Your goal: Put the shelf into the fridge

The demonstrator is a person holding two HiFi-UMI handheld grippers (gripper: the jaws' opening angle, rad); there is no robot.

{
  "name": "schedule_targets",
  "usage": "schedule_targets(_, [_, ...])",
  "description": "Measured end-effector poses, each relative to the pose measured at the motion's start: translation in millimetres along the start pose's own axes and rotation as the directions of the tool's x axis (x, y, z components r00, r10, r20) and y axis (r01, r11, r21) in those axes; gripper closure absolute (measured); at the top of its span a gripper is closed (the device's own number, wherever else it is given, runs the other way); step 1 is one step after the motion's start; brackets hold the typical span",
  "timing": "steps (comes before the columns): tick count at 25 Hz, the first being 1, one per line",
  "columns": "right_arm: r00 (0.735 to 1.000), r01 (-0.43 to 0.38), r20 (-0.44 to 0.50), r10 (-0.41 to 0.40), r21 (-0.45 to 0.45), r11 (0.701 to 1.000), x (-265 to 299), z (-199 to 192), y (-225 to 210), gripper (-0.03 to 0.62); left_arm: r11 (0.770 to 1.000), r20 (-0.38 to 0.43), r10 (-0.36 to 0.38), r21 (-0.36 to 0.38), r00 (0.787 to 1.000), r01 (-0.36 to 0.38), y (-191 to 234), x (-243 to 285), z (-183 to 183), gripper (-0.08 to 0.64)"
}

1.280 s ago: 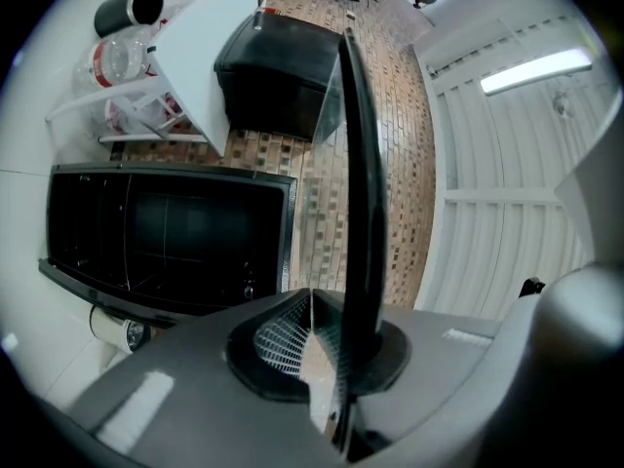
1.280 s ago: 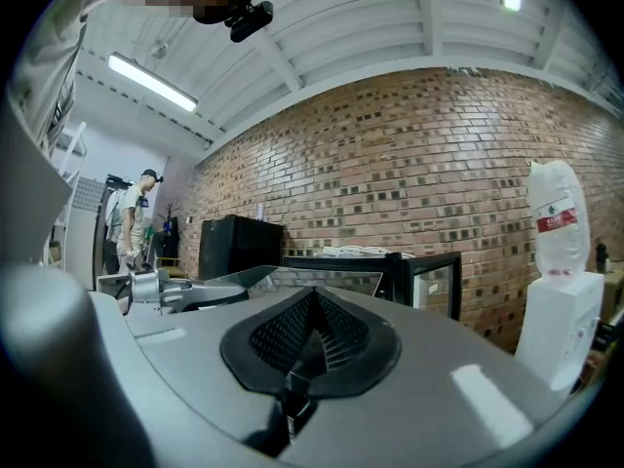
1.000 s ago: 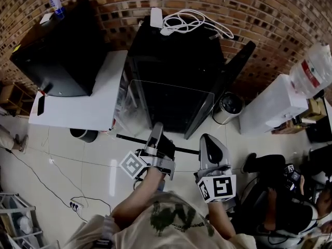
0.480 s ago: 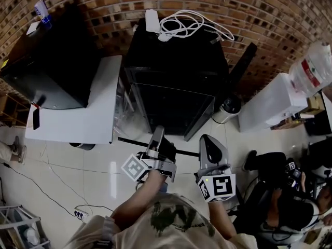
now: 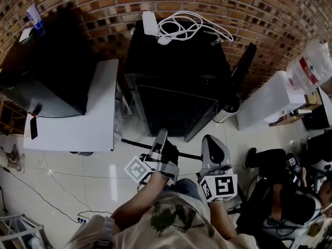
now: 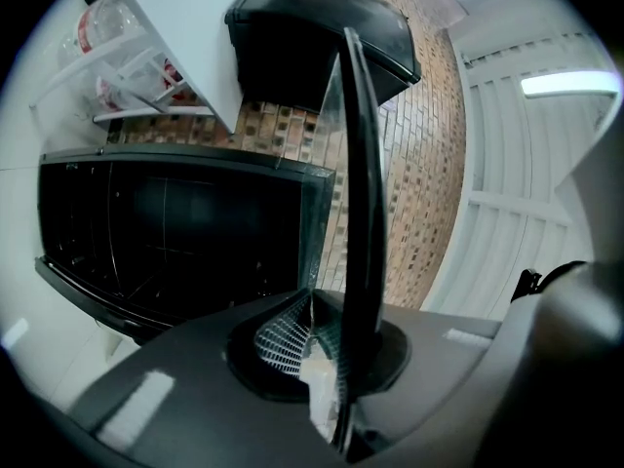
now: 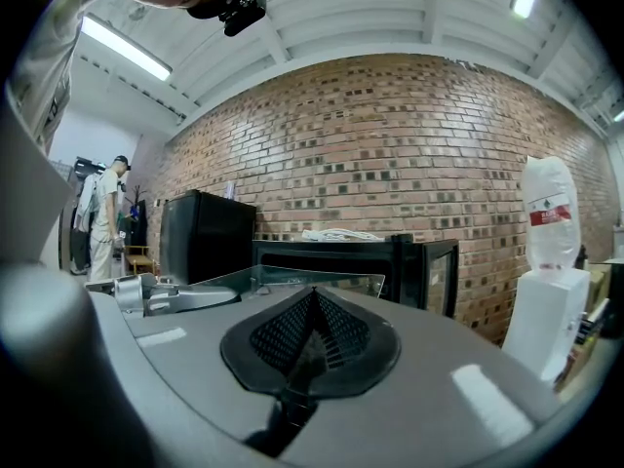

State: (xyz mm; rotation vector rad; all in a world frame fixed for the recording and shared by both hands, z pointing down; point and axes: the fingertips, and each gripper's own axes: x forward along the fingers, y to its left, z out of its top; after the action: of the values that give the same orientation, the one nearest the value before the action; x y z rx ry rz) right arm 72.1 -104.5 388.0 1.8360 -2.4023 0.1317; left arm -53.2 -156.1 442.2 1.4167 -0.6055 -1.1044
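A clear glass shelf (image 5: 171,113) with a black front strip (image 5: 134,141) is held level in front of the open black fridge (image 5: 176,56). Its far edge is at the fridge's opening. My left gripper (image 5: 161,135) is shut on the shelf's near edge. In the left gripper view the shelf (image 6: 356,213) runs edge-on out of the jaws (image 6: 317,334) toward the dark fridge interior (image 6: 175,232). My right gripper (image 5: 209,140) hangs beside it, shut, nothing in it. The right gripper view shows shut jaws (image 7: 312,330) and the glass shelf (image 7: 292,281) ahead.
The fridge door (image 5: 243,66) stands open at the right. A white cable (image 5: 187,24) lies on the fridge. At the left, a white table (image 5: 72,123) carries a large black box (image 5: 46,71). A bin (image 5: 231,105), a water dispenser (image 5: 270,102) and a seated person (image 5: 290,201) are on the right.
The view has shifted a little toward the fridge. Both grippers sit slightly lower in the picture, and the left one still grips the shelf.
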Motion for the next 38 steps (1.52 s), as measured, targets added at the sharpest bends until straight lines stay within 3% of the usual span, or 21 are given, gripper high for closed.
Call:
schedule_targets(8, [1.000,0.015,-0.005,-0.015,-0.003,1.000,2,-2,-6,0.592,1.000,-0.009,0.015,-0.014,1.000,-0.015,9,3,1,0.545])
schedule_targets(38, [0.995,-0.095,-0.045,0.093,-0.049,0.994,57,-16,-40,0.592,0.998,0.102,0.054,0.038,0.993,-0.058,80,54,14,0.545])
